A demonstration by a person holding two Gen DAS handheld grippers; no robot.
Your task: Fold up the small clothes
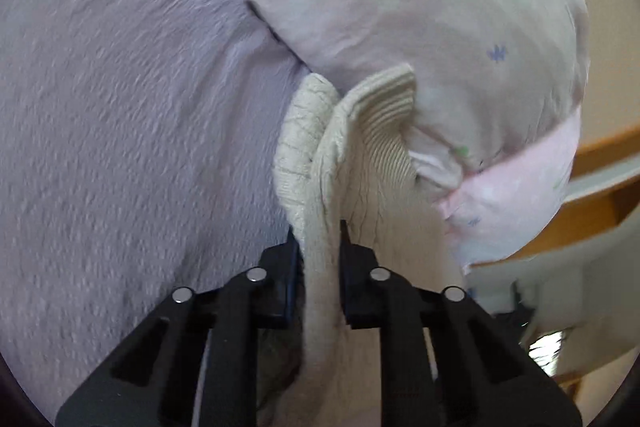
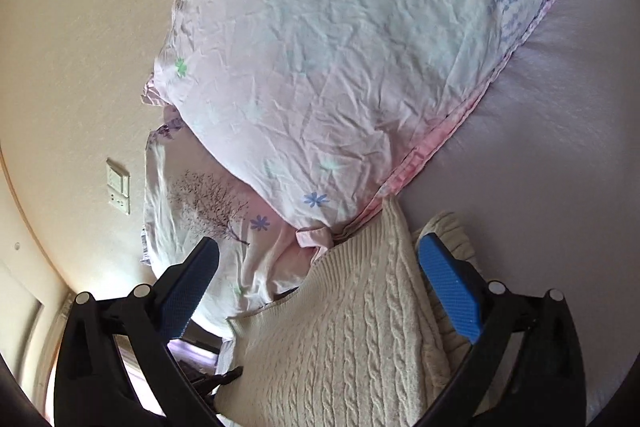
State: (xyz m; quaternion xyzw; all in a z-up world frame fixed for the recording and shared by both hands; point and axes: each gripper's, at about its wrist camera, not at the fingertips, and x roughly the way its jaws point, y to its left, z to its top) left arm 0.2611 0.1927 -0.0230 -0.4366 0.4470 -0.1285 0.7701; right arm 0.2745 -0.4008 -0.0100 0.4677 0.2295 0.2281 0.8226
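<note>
Pinching a bunched fold of the cream sweater (image 1: pixel 320 187), the left gripper (image 1: pixel 318 239) has both fingers clamped on the knit, whose ribbed cuff (image 1: pixel 386 99) sticks up past the tips. Lilac sheet (image 1: pixel 120 107) lies to the left, and a pillow (image 1: pixel 420 7), somewhat blurred, sits behind. The right gripper (image 2: pixel 320 267) hangs spread wide over the sweater (image 2: pixel 340 339), gripping nothing. That knit lies on the sheet (image 2: pixel 560 147), its edge touching the flowered pillow (image 2: pixel 340 47).
</note>
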